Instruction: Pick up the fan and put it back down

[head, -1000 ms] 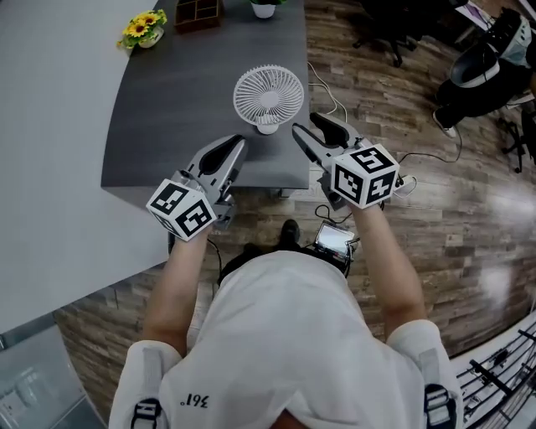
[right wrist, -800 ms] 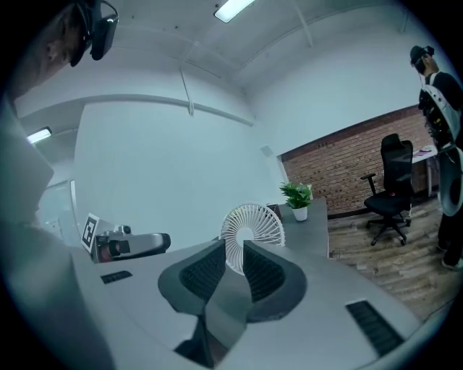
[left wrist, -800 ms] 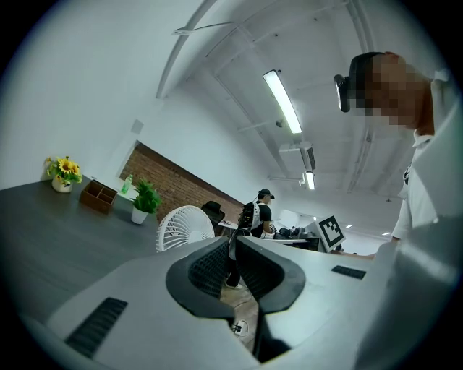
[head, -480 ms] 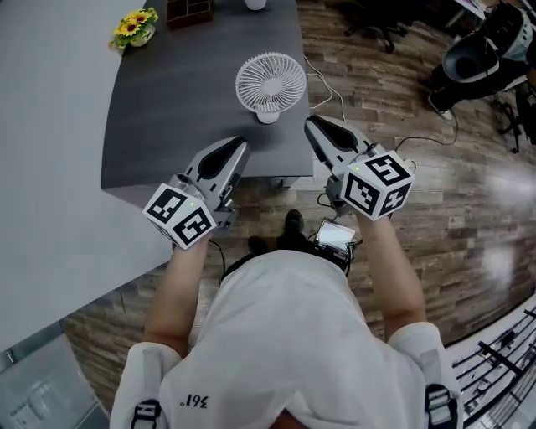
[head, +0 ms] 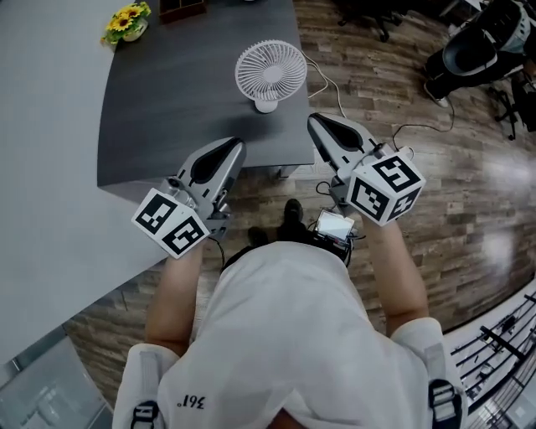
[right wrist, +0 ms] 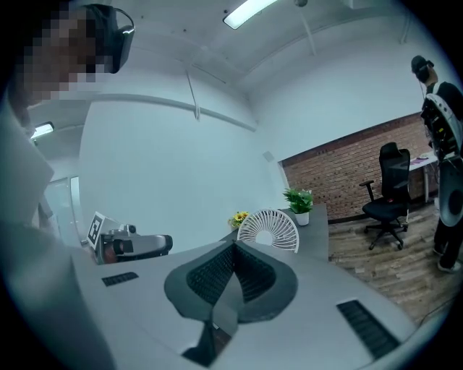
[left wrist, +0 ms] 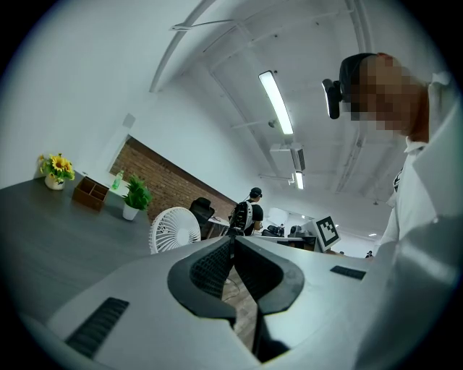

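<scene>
While the fan [head: 270, 71] stands on its round base on the dark grey surface [head: 167, 109], close to the front edge & right-hand corner, neither claw touches it. Fan is white w/ a round grille. A white cable [head: 322, 81] lies looped just right of it, off the surface's edge, over the wood floor [head: 402, 126].

Left claw [head: 235, 144]: nearer the person than the fan & a bit left of it, tips above the surface's front edge, clearly apart from the fan. The left gripper view shows both jaws pressed together at the tips, nothing btw them. The fan shows just left of the tips there.

Right claw [head: 313, 120]: right of the fan & slightly nearer the person, off the surface's corner, above the floor. It's near the fan's base, not in contact. Jaws pressed together too, ribbed pads meeting at the tips, nothing pinched. In the right gripper view the fan rises right behind the tips.

Beyond the fan, at the surface's far side:
- yellow flowers [head: 126, 18] in a small pot, far left of the fan
- a wooden box [head: 182, 8] next to them
- a potted green plant [right wrist: 299, 202] just behind the fan

Right of the fan, well apart, an office chair [right wrist: 387, 188] stands on the floor. A small device w/ a lit screen [head: 335, 224] sits nearer the person than the fan.
</scene>
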`<action>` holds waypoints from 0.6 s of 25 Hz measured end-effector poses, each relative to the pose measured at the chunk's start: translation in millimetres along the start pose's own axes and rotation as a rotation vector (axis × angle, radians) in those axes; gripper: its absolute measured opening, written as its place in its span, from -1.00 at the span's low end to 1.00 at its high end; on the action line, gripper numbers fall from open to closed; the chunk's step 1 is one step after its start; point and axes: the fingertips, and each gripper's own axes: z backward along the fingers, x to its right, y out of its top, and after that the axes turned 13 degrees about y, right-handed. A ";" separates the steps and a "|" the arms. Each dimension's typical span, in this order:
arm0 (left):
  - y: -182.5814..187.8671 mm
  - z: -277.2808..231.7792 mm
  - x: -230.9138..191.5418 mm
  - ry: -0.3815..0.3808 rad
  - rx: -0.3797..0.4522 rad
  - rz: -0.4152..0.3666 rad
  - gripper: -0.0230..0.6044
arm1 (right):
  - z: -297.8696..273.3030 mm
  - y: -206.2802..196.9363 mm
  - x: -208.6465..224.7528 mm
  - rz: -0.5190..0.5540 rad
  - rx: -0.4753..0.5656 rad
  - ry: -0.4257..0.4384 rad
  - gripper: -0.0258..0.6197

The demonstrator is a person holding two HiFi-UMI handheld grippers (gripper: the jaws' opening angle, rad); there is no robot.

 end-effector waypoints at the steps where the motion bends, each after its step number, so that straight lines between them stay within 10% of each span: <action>1: 2.0 2.8 1.4 -0.003 0.003 0.002 -0.84 | 2.2 1.7 -3.0 0.004 0.001 0.001 -0.88; 15: -16.9 25.0 11.0 -0.050 -0.043 0.045 -0.87 | 43.1 -10.5 -15.4 -0.005 -0.008 -0.053 -0.89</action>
